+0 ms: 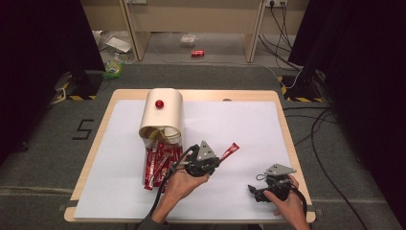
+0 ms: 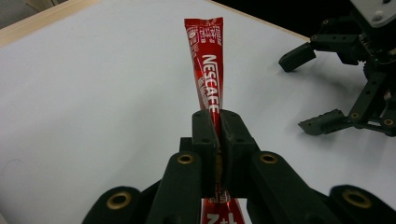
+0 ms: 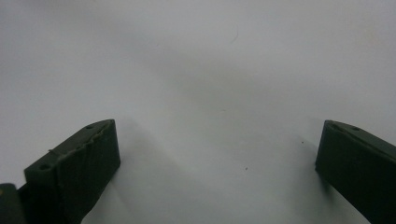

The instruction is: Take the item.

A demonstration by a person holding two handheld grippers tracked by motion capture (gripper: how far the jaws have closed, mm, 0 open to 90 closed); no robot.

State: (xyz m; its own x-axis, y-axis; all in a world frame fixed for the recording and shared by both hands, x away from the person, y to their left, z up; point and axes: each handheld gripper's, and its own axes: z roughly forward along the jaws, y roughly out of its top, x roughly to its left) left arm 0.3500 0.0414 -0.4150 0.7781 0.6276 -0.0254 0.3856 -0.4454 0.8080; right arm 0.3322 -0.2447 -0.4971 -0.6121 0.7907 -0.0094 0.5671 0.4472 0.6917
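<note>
A red Nescafe stick sachet (image 2: 208, 65) is pinched near its lower end by my left gripper (image 2: 219, 117), which is shut on it. From above, that sachet (image 1: 230, 152) points up and to the right from the left gripper (image 1: 219, 161) at the table's middle front. A pile of several like red sachets (image 1: 157, 165) lies spilled in front of a tipped cream container (image 1: 163, 115) with a red knob (image 1: 159, 103). My right gripper (image 1: 253, 193) rests low at the front right, open, with only the white sheet between its jaws (image 3: 219, 135).
A white sheet (image 1: 239, 124) covers most of the wooden table (image 1: 110, 103). In the left gripper view the right gripper (image 2: 303, 93) stands open off to the right of the sachet. Cables, a red can (image 1: 197, 53) and litter lie on the floor beyond the table.
</note>
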